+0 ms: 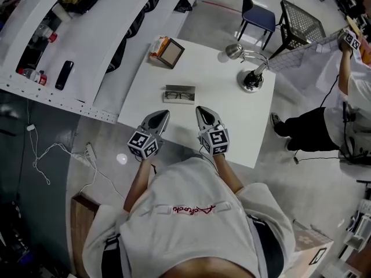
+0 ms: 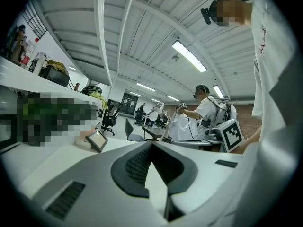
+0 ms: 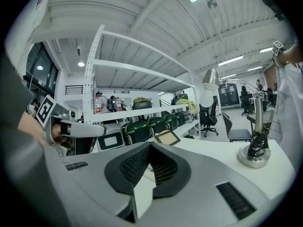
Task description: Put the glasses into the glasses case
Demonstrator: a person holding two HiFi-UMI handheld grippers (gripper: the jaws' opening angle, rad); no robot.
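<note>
The dark-framed glasses (image 1: 179,95) lie on a flat grey glasses case (image 1: 169,90) near the middle of the white table (image 1: 232,126). Both grippers hover over the table's near edge, short of the case and apart from it. The left gripper (image 1: 164,115) is to the case's near left, its jaws together and empty. The right gripper (image 1: 200,110) is to the near right, also shut with nothing in it. In the left gripper view the jaws (image 2: 151,144) meet at their tips, and the same holds in the right gripper view (image 3: 150,144). The glasses are hidden in both gripper views.
A brown box with a framed panel (image 1: 167,52) stands at the table's far left. A desk lamp (image 1: 251,79) on a round base stands at the far right. A second person (image 1: 342,114) stands right of the table. White shelving (image 1: 75,57) runs along the left.
</note>
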